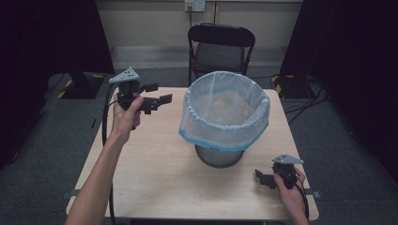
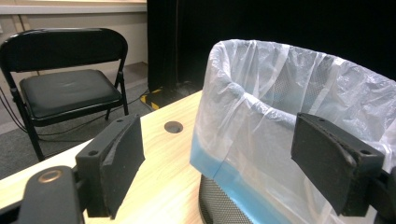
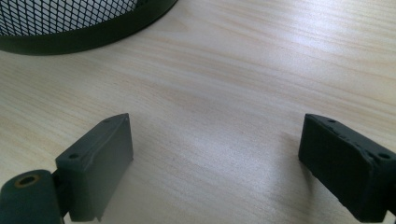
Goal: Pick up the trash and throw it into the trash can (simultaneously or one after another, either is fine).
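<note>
A black mesh waste bin (image 1: 219, 157) stands in the middle of the wooden table (image 1: 155, 178), lined with a translucent white bag (image 1: 225, 110) whose blue-edged hem folds over the rim. My left gripper (image 1: 160, 93) is held up at the far left, open and empty, pointing at the bag (image 2: 261, 121). My right gripper (image 1: 259, 178) rests low near the front right corner, open, with bare wood between its jaws. In the right gripper view the bin's mesh base (image 3: 79, 23) sits at top left.
A black folding chair (image 1: 220, 49) stands behind the table, also in the left gripper view (image 2: 60, 79). A round cable hole (image 2: 173, 126) marks the tabletop near the bag. Cables lie on the grey floor at the right (image 1: 305, 101).
</note>
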Motion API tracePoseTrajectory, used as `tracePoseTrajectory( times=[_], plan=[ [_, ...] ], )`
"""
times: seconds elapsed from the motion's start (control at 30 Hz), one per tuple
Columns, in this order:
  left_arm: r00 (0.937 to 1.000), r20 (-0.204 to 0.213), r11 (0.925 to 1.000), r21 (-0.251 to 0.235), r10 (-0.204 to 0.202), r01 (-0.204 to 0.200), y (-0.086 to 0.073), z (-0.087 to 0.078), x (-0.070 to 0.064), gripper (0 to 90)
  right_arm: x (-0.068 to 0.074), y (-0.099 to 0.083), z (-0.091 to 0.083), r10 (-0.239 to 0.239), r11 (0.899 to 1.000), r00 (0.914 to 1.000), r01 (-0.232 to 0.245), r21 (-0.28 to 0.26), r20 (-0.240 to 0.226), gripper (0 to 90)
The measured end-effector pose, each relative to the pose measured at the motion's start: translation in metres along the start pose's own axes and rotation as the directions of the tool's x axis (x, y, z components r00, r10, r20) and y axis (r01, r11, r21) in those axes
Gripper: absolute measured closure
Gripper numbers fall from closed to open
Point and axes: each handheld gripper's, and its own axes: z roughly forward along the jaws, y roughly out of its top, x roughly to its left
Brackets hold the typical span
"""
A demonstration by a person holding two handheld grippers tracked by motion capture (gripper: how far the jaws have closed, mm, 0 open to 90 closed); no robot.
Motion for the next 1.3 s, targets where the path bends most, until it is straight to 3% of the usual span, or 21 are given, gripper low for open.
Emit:
tracePoseTrajectory(
  times=[0.27,0.43,0.77,0.93,1.0,1.07,1.13,1.3],
  plan=[
    [0.9992,-0.008,0.9992,0.004,-0.04,0.04,-0.012,-0.01,0.005,15.9,0.0,0.0,0.0,0.0,1.0,1.0,0.0,0.0,0.0,9.2],
    [0.9987,-0.045,0.9995,0.021,-0.024,0.025,-0.022,-0.015,0.007,15.8,0.0,0.0,0.0,0.0,1.0,1.0,0.0,0.0,-0.001,9.2],
    [0.9955,-0.075,0.9975,0.036,-0.059,0.061,-0.048,-0.021,0.013,16.2,0.0,0.0,0.0,0.0,1.0,1.0,0.0,0.0,0.0,9.2],
    [0.9946,-0.088,0.9965,0.06,-0.054,0.059,-0.062,-0.025,0.015,16.3,0.0,0.0,0.0,0.0,1.0,1.0,0.0,0.0,0.0,9.2],
    [0.993,-0.091,0.9952,0.056,-0.075,0.08,-0.068,-0.028,0.018,16.3,0.0,0.0,0.0,-0.001,1.0,1.0,0.001,-0.001,-0.001,9.2],
    [0.9902,-0.102,0.9908,0.085,-0.096,0.105,-0.074,-0.031,0.022,16.7,0.0,0.0,0.0,0.0,1.0,1.0,0.0,0.0,0.0,9.2],
    [0.9868,-0.136,0.9907,0.092,-0.087,0.1,-0.082,-0.032,0.024,16.9,0.0,0.0,0.0,0.0,1.0,1.0,0.0,0.0,0.0,9.2],
    [0.985,-0.151,0.9855,0.134,-0.083,0.104,-0.098,-0.035,0.028,16.9,0.0,0.0,0.0,0.0,1.0,1.0,0.0,0.0,0.0,9.2]
  ],
)
